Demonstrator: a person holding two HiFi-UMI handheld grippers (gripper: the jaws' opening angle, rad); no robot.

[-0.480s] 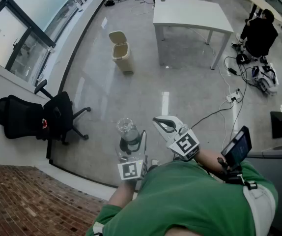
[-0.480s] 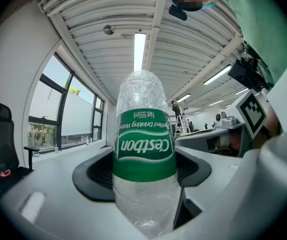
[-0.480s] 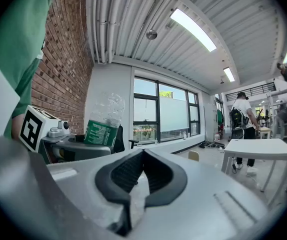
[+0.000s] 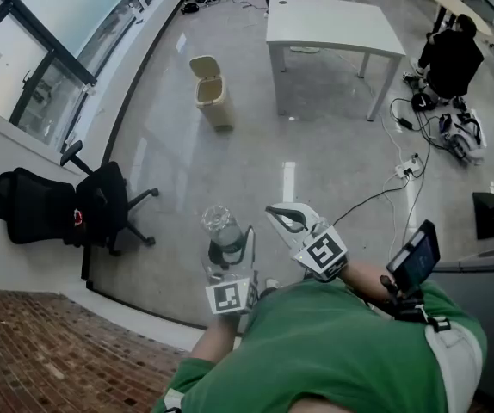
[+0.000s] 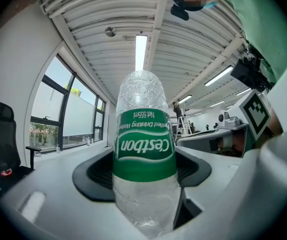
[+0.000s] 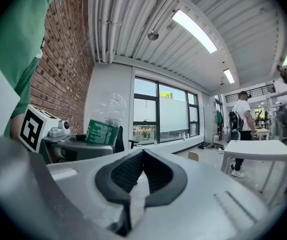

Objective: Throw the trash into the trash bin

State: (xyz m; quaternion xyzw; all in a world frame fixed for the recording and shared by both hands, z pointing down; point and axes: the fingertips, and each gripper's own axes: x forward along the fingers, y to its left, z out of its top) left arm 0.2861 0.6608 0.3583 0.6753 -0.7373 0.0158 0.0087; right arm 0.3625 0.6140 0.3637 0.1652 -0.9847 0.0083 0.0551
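While the left gripper (image 4: 230,241) pinches 1 clear bottle (image 5: 144,154), its green label upside down, the right gripper (image 6: 142,156) has its 2 jaws pressed together on nothing. 1 beige trash bin (image 4: 213,93), lid up, stands well apart on the floor near 1 white table (image 4: 333,24); 1 black chair (image 4: 101,200) stands at the window.

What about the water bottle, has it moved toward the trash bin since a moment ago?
No. The bottle, clamped in the left gripper, sits just as far from the trash bin and the office chair.
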